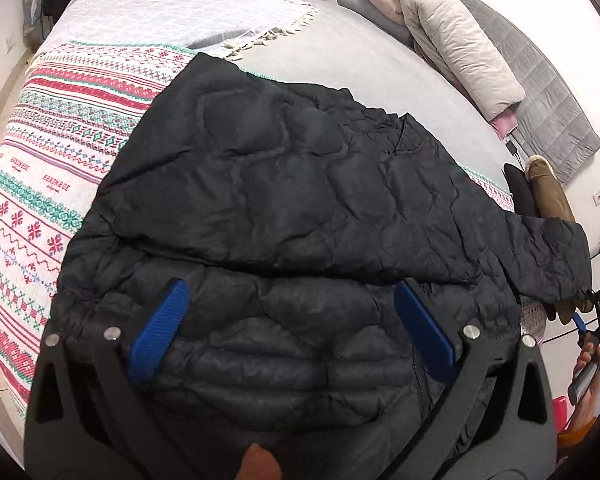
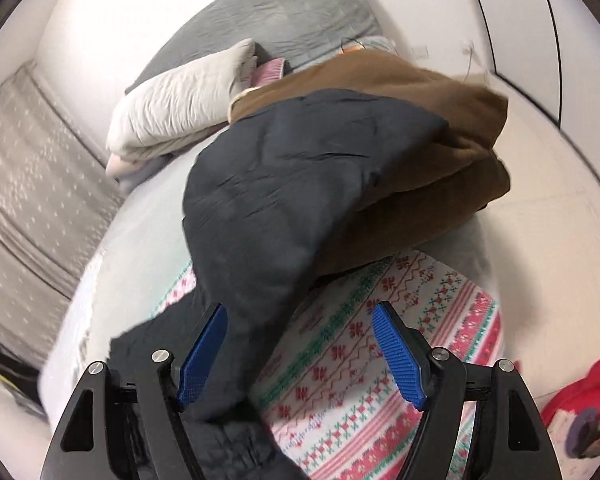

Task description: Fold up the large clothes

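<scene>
A black quilted puffer jacket (image 1: 284,200) lies spread on the bed over a patterned blanket (image 1: 52,168). My left gripper (image 1: 292,320) is open, its blue pads (image 1: 160,332) wide apart just above the jacket's near part. One sleeve (image 1: 556,264) reaches to the right edge of the bed. In the right wrist view that black sleeve (image 2: 300,184) runs up from between my fingers and lies over a brown garment (image 2: 420,152). My right gripper (image 2: 300,344) is open, with the sleeve passing by the left pad (image 2: 204,356), not pinched.
A folded cream quilt (image 1: 456,48) and grey padded mat (image 1: 540,92) lie at the bed's far right. A pale checked throw (image 1: 172,20) covers the far end. The brown garment (image 1: 548,196) is piled at the right edge. A red object (image 2: 580,396) sits at lower right.
</scene>
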A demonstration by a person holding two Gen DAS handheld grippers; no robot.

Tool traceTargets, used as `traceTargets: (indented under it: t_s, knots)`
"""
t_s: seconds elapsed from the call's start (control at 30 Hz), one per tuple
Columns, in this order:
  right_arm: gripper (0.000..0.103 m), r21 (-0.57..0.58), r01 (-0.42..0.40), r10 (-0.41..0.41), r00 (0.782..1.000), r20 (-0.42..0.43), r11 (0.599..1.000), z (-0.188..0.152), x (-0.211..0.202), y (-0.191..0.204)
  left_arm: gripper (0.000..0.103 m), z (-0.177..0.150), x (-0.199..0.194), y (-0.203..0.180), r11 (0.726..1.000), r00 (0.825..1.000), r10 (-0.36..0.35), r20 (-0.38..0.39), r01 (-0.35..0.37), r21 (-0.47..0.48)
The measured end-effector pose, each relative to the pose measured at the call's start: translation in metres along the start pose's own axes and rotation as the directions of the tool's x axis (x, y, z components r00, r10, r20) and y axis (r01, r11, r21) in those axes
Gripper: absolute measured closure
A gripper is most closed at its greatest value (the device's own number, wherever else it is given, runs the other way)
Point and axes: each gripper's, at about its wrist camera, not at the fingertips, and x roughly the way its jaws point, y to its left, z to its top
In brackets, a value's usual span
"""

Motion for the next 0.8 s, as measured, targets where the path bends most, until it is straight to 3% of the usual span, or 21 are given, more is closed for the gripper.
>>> traceTargets:
  t_s: [0.07, 0.13, 0.2, 0.3, 0.4, 0.5, 0.63, 0.8]
  knots:
    - [0.028, 0.011, -0.028, 0.028, 1.0, -0.006, 1.0, 0.004, 0.007, -0.002, 0.001, 0.0, 0.003, 0.002, 1.0, 1.0, 0.002, -0.008, -0.003, -0.008]
    - [0.04, 0.005, -0.065, 0.065, 0.998, 0.003, 0.998, 0.008, 0.009, -0.002, 0.001, -0.002, 0.003, 0.003, 1.0, 1.0, 0.021, 0.005, -0.021, -0.008]
    - [0.073, -0.019, -0.096, 0.096, 0.995, 0.006, 0.995, 0.01, 0.011, 0.004, 0.001, -0.002, 0.004, 0.002, 0.999, 0.999, 0.042, 0.006, -0.042, 0.016]
    - [0.093, -0.081, -0.106, 0.109, 0.994, 0.029, 0.991, 0.008, 0.011, 0.019, 0.001, -0.004, 0.006, -0.001, 0.998, 0.999, 0.041, -0.019, -0.04, 0.058]
    - [0.096, -0.16, -0.113, 0.123, 0.991, 0.057, 0.981, 0.007, 0.003, 0.04, 0.001, -0.005, 0.006, -0.004, 0.997, 0.999, 0.022, -0.028, -0.02, 0.072]
    - [0.097, -0.25, -0.113, 0.134, 0.989, 0.067, 0.962, -0.001, -0.006, 0.071, 0.001, -0.004, 0.002, -0.008, 0.994, 0.999, 0.049, -0.004, -0.048, 0.103]
    - [0.097, -0.379, -0.14, 0.175, 0.983, 0.061, 0.915, -0.024, -0.015, 0.126, 0.001, -0.002, -0.008, -0.009, 0.987, 0.995, 0.087, 0.04, -0.091, 0.129]
    - [0.097, -0.502, -0.223, 0.254, 0.967, -0.007, 0.835, -0.067, -0.021, 0.197, 0.001, 0.002, -0.016, -0.002, 0.991, 0.996, 0.07, 0.063, -0.076, 0.107]
